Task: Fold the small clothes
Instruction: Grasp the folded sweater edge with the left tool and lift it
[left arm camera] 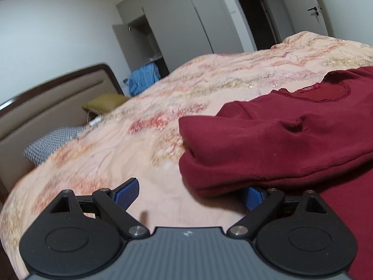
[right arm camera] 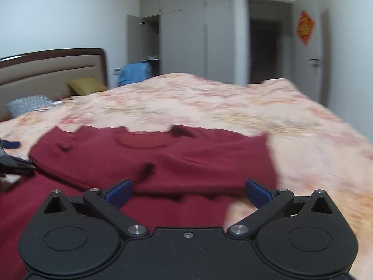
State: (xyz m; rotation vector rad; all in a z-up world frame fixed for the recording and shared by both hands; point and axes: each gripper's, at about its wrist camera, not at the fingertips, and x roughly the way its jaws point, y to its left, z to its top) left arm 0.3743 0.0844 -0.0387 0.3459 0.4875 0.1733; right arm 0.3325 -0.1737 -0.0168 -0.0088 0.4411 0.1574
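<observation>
Red garment [right arm camera: 163, 158], partly folded on bedspread [right arm camera: 303, 140]. Left gripper [left arm camera: 188, 193], right gripper [right arm camera: 187, 192]: fingers apart, empty. Advised: pinch near hem corners evenly, fold far.

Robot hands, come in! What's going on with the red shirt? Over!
Left hand-held gripper open, one pad tucked under the folded sleeve edge. Right hand-held gripper open, holding nothing. Red shirt on the bedspread, partly folded. Nothing in the way.

Left claw [left arm camera: 190, 192] spread wide, fingers level; right claw [right arm camera: 188, 192] spread wide, empty
</observation>
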